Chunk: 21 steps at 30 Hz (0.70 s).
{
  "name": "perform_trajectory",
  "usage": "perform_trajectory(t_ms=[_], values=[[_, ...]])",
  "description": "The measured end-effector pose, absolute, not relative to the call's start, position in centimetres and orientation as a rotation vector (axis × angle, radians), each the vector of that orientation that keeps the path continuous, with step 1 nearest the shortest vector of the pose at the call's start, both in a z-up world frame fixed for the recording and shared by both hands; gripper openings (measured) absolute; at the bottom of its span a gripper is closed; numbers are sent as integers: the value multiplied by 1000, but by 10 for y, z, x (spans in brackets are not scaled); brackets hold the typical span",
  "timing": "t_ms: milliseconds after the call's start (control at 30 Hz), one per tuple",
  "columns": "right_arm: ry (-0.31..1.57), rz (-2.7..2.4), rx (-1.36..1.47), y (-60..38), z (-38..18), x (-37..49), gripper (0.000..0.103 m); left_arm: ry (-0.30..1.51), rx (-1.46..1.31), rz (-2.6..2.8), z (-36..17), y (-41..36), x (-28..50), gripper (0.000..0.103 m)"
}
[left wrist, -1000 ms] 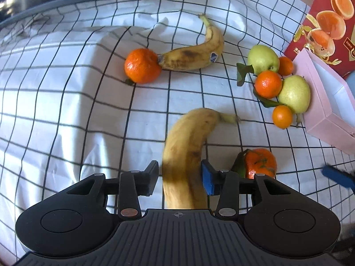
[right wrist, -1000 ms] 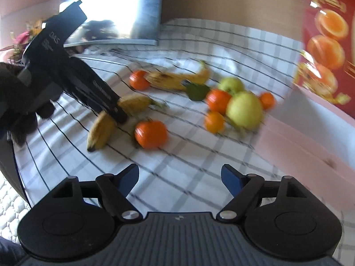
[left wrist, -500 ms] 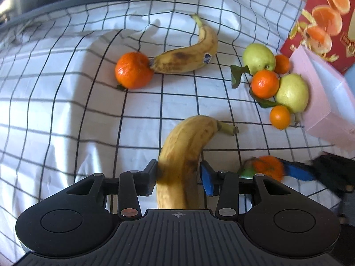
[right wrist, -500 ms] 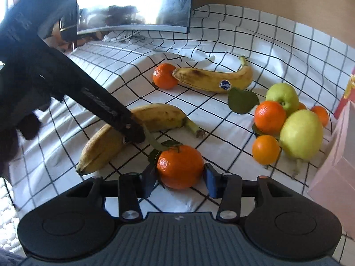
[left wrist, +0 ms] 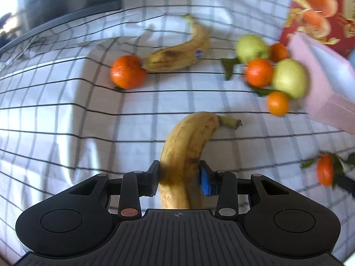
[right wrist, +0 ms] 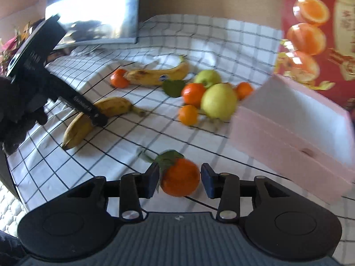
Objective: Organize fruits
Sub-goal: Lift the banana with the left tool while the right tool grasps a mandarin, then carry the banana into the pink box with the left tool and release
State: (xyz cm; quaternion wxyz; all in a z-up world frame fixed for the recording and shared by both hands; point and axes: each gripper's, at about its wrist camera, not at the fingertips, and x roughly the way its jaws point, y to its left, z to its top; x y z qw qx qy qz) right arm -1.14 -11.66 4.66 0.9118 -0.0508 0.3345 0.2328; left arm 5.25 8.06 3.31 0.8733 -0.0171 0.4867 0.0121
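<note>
- Gripping one banana (left wrist: pixel 185 153), the left gripper (left wrist: pixel 180 176) is clamped at 6 o'clock.
- Right gripper (right wrist: pixel 180 180) pinches one leafy mandarin (right wrist: pixel 180 180).
- On the checked cloth (left wrist: pixel 66 115): a second banana (left wrist: pixel 177 51), four more mandarins, two green apples, toward 1 o'clock.

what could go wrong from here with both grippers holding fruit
1. The right gripper holds the leafy orange with a leaf beside one pad; the round fruit may slip free.
2. The left gripper grips the banana near one end, so the long free end could sag or twist out.
3. The pink box sits close to the right; a fast swing might knock it.
</note>
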Motion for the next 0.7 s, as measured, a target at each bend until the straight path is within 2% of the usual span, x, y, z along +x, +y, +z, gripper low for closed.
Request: perform_trajectory(t_ms=[233, 367, 600, 700], values=[[681, 396, -85, -161, 55, -23, 41, 901, -116, -80, 56, 44, 22, 42], [685, 435, -97, -158, 49, -30, 55, 898, -135, -83, 57, 33, 11, 42], [673, 508, -177, -119, 41, -14, 56, 894, -167, -47, 52, 35, -12, 42], [687, 491, -172, -112, 36, 2, 65, 900, -176, -46, 51, 37, -20, 42]])
